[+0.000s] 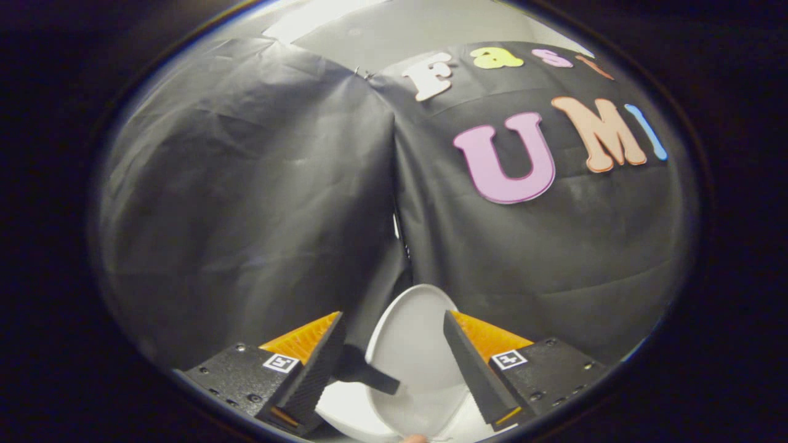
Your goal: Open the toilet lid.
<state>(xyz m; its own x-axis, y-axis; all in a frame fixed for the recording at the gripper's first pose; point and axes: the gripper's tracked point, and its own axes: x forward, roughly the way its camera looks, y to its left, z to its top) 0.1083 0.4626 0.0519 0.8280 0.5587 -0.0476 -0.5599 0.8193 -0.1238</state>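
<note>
The gripper (394, 335) has its fingers set wide apart, clamped on nothing. The white toilet lid (414, 344) shows in the gap between them, raised and facing the camera, its rounded top edge just beyond the fingertips. Whether either finger touches it cannot be told. Behind the lid hangs the creased black cloth wall (246, 184).

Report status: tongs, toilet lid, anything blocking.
Tongs open, gripping nothing. White toilet lid raised, standing between the fingers against the black cloth wall. Nothing in the way.
</note>
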